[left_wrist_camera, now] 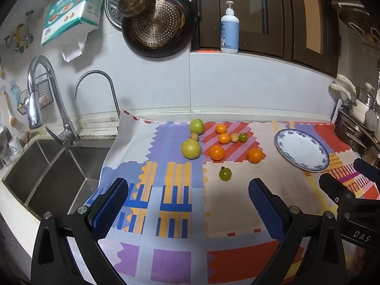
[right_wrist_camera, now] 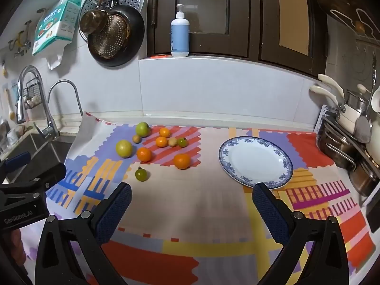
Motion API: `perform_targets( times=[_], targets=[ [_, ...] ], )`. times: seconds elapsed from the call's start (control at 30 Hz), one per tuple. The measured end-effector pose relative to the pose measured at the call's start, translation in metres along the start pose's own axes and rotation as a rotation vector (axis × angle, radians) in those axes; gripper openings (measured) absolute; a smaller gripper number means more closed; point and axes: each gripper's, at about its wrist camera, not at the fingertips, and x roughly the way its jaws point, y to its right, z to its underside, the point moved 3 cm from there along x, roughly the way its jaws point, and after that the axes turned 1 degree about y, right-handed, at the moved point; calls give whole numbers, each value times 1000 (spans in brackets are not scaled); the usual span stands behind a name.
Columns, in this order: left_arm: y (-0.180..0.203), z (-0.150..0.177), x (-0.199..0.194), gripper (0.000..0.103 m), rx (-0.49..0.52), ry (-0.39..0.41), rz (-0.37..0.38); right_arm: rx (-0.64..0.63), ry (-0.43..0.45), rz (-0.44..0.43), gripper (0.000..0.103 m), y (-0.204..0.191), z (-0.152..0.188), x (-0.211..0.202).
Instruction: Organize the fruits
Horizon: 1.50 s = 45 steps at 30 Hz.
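Several fruits lie loose on a patterned cloth (left_wrist_camera: 175, 213): two large green-yellow fruits (left_wrist_camera: 191, 149) (right_wrist_camera: 123, 148), several oranges (left_wrist_camera: 216, 153) (right_wrist_camera: 182, 161), two small yellowish fruits and two green tomatoes, one of them (left_wrist_camera: 225, 174) (right_wrist_camera: 141, 174) nearest me. A white plate with a blue rim (left_wrist_camera: 285, 135) (right_wrist_camera: 288, 166) sits bare to the right of the fruits. My left gripper (left_wrist_camera: 187, 187) is open, short of the fruits, with nothing between its fingers. My right gripper (right_wrist_camera: 191, 192) is open too, near the plate's front edge.
A steel sink (left_wrist_camera: 54, 178) with two taps (left_wrist_camera: 38, 109) lies left of the cloth. Pans (left_wrist_camera: 159, 23) hang on the tiled wall; a pump bottle (right_wrist_camera: 179, 35) stands on the sill. Pots and a dish rack (right_wrist_camera: 349, 142) crowd the right edge.
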Motion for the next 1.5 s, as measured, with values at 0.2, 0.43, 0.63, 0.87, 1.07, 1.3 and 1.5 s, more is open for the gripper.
perform_targets(
  times=[0.2, 0.43, 0.63, 0.87, 1.07, 1.3, 1.5],
  targets=[
    [-3, -2, 1, 103, -1, 10, -4, 0, 8, -2, 102, 0, 0, 2],
    [-1, -6, -2, 103, -3, 31, -16, 5, 9, 5, 102, -1, 0, 5],
    [-1, -8, -6, 103, -3, 55, -24, 7, 9, 1, 102, 3, -3, 2],
    [-1, -8, -9, 103, 2, 69, -25, 10, 14, -4, 102, 6, -4, 2],
    [0, -7, -8, 103, 6, 67, -23, 11, 14, -5, 102, 7, -4, 1],
    [1, -9, -7, 103, 9, 68, -19, 11, 16, -5, 102, 7, -4, 2],
    [2, -9, -5, 103, 10, 67, -17, 9, 16, -5, 102, 7, -4, 2]
  ],
)
